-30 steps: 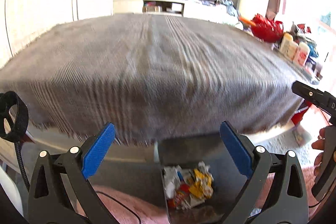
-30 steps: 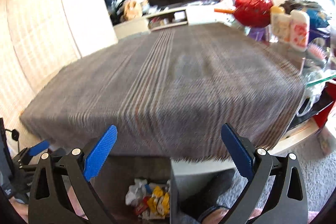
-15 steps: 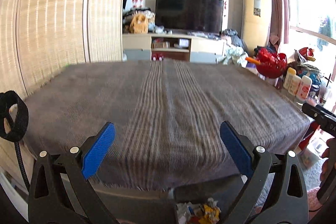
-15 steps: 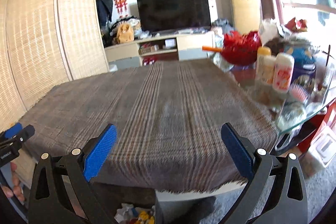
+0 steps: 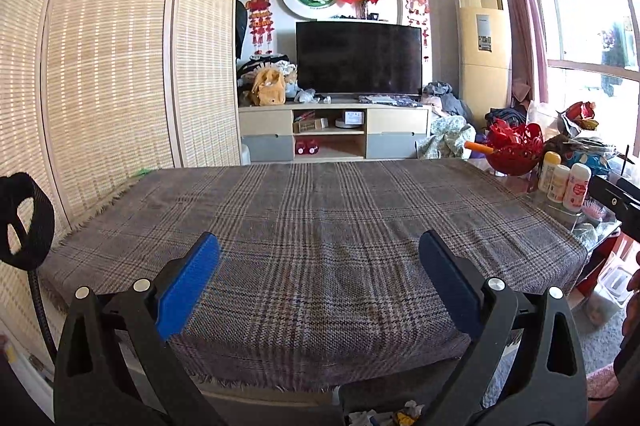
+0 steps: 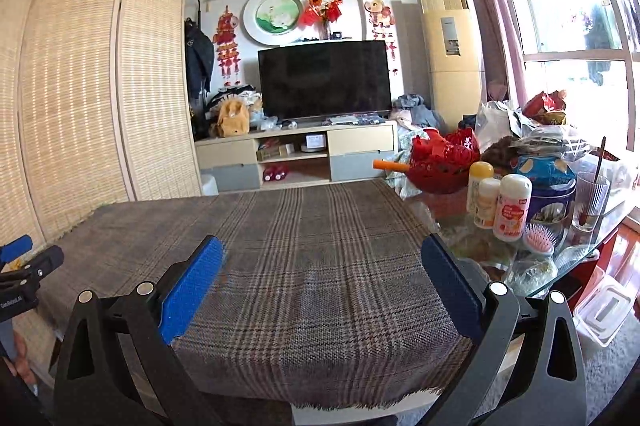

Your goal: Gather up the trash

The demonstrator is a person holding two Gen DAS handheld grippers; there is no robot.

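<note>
Grippers: left gripper (image 5: 318, 276) and right gripper (image 6: 320, 280) both held level above the near edge of the table, fingers spread wide apart, nothing between the blue pads (image 5: 186, 288).
Trash: crumpled wrappers (image 5: 394, 416), white and yellow bits, just visible at the bottom edge of the left wrist view, below the table's near edge, inside a dark bin (image 5: 362, 396); only its top shows.
Table: covered by a brown plaid cloth (image 5: 320, 226) with fringed edges; cloth surface bare in both views.
Right side of table: uncovered glass top (image 6: 576, 266) with a red bowl (image 6: 442, 166), three small bottles (image 6: 498, 204), a pink hairbrush (image 6: 540, 232), a ribbed glass (image 6: 590, 200) with a stick in it, and bags.
Cross view: the left gripper's tip appears at the left edge of the right wrist view, the right gripper's tip at the right edge of the left wrist view.
Background: dark television (image 6: 324, 80) on a low cabinet, folding woven screen (image 6: 100, 86) at left, window at right.
</note>
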